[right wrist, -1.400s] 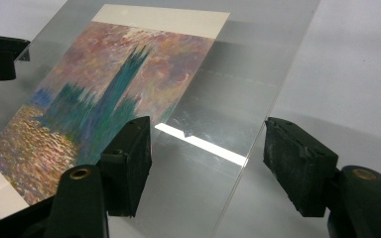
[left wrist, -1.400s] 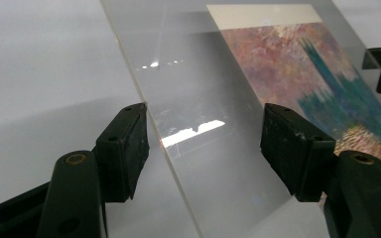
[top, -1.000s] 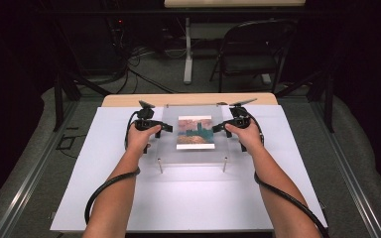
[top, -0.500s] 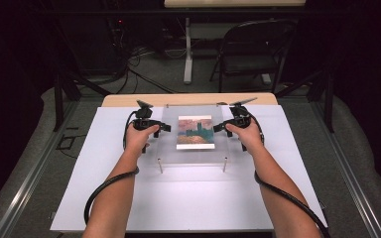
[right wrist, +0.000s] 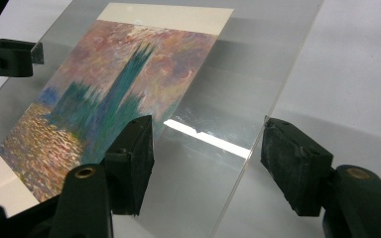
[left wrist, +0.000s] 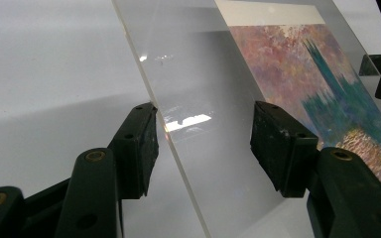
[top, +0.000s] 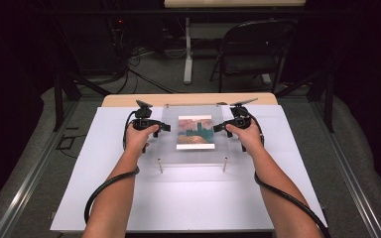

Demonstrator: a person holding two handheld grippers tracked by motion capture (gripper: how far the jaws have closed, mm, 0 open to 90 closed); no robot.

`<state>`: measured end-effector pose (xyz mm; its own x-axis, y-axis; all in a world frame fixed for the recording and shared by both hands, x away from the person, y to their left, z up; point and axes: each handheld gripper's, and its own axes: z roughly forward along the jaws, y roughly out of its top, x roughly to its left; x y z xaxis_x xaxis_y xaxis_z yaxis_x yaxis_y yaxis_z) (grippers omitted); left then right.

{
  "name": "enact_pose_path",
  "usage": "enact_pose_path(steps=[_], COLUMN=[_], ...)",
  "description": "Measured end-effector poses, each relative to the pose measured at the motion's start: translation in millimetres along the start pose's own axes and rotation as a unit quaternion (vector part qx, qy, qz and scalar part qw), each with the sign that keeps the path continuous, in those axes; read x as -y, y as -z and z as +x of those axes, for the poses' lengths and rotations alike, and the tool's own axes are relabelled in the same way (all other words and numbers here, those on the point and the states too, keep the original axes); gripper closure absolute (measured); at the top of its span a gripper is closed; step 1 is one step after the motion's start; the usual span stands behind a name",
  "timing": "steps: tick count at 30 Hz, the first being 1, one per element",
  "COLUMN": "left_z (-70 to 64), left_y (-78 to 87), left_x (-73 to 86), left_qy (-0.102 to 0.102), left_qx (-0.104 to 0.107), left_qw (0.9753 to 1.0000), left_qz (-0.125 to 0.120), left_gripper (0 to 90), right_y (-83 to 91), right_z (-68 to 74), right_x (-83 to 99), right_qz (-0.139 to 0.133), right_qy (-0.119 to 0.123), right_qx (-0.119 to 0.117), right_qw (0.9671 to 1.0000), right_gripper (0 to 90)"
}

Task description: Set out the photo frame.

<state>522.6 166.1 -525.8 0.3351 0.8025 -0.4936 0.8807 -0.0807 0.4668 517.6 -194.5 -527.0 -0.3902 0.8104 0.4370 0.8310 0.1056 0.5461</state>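
Observation:
A clear acrylic plate [top: 171,144] stands on short posts above the white board, with a painted print [top: 195,132] of towers over water lying under it. My left gripper [top: 164,127] is open at the plate's left edge. In the left gripper view the plate [left wrist: 188,64] and print [left wrist: 317,84] show, and that edge runs between the parted jaws of my left gripper [left wrist: 203,111]. My right gripper [top: 217,128] is open at the right edge. The right gripper view shows the plate [right wrist: 248,64], the print [right wrist: 114,84] and my right gripper [right wrist: 208,124] straddling the edge.
A white board [top: 188,198] covers the wooden table [top: 188,99], with bare room in front of the plate and at both sides. Two front posts [top: 159,166] hold the plate up. A folding chair [top: 253,49] and cables sit on the floor beyond.

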Motion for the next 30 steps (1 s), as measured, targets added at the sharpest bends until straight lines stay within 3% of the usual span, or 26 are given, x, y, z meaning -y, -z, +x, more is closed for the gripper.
enact_pose_path(steps=[11, 20, 25, 30], left_z=[-3.1, -5.8, -9.4, -15.8], left_y=[7.0, 15.9, 24.8, 34.6], left_x=[-0.1, 0.1, -2.4, -3.7], left_qy=[-0.002, -0.007, -0.008, -0.021], left_qx=[0.004, 0.008, 0.011, 0.01], left_qw=[0.9999, 0.9998, 0.9994, 0.9989], left_qz=[-0.013, -0.019, -0.032, -0.041], left_gripper=[47.4, 50.8, 54.5, 57.1], right_y=[7.7, 15.4, 23.6, 35.3], right_z=[3.0, 7.6, 16.0, 22.8], right_x=[-0.3, 0.8, -0.2, -2.4], right_qz=[-0.005, -0.018, -0.025, -0.025], right_qy=[0.008, 0.032, 0.036, 0.057], right_qx=[0.001, 0.001, 0.015, 0.021], right_qw=[1.0, 0.9993, 0.9989, 0.9979], right_gripper=[39.3, 40.0, 41.8, 45.7])
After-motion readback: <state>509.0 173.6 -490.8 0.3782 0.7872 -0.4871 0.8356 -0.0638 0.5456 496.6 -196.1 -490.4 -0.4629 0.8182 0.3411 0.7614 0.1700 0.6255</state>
